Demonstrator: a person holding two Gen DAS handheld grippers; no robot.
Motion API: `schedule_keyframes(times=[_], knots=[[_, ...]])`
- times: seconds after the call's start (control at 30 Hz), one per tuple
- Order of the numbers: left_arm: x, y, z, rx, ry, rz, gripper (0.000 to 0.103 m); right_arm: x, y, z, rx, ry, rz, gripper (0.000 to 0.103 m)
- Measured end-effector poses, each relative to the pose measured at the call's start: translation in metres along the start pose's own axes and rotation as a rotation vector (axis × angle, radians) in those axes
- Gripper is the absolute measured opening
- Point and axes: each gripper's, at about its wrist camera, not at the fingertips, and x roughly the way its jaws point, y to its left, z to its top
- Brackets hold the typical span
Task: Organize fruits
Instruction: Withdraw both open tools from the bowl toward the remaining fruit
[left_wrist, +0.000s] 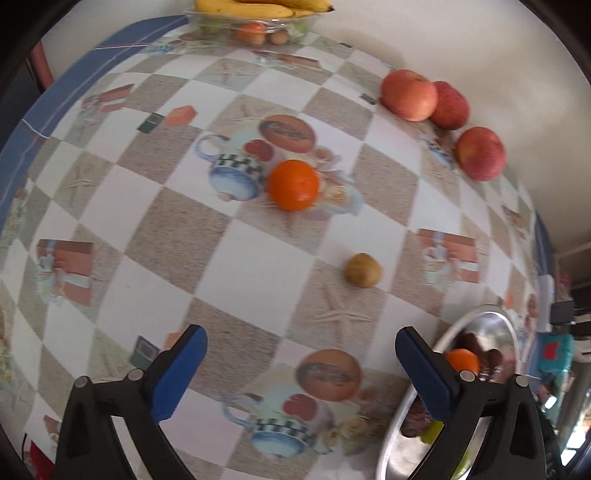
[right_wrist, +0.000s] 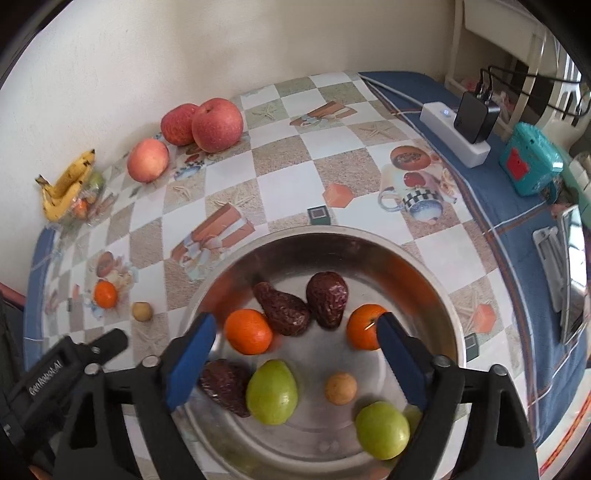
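A steel bowl (right_wrist: 424, 273) holds two oranges (right_wrist: 248, 331), three dark red dates (right_wrist: 327, 300), two green fruits (right_wrist: 271, 392) and a small tan fruit (right_wrist: 340, 388). My right gripper (right_wrist: 295, 332) is open and empty just above the bowl. On the table lie a loose orange (left_wrist: 293, 184), a small tan fruit (left_wrist: 363, 275) and three red apples (left_wrist: 409, 95) by the wall. My left gripper (left_wrist: 301, 347) is open and empty, above the table short of the tan fruit. The bowl's rim (left_wrist: 491, 314) shows at its right. The left gripper also shows in the right wrist view (right_wrist: 110, 341).
A clear dish with bananas (left_wrist: 258, 9) stands at the table's far corner. A white power strip (right_wrist: 456, 134) with a black charger, a teal box (right_wrist: 530, 164) and a phone (right_wrist: 570, 273) lie on the blue cloth at the right.
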Motion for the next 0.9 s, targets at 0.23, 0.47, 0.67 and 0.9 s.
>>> schedule_keyframes(times=[0.23,0.47,0.67,0.9], knots=[[0.005,0.004,-0.001,0.000,0.010,0.023,0.103,0.005,-0.004,-0.003,0.016,-0.002,-0.024,0.099],[0.011,-0.002,-0.001,0.011,0.031,0.025,0.103,0.009,-0.006,-0.005,0.043,0.010,-0.015,0.099],[0.010,-0.013,0.003,0.093,-0.011,0.087,0.103,0.013,-0.004,-0.007,0.034,0.025,-0.034,0.099],[0.008,-0.013,0.012,0.135,-0.026,0.078,0.103,0.012,0.002,-0.007,0.022,0.023,-0.060,0.099]])
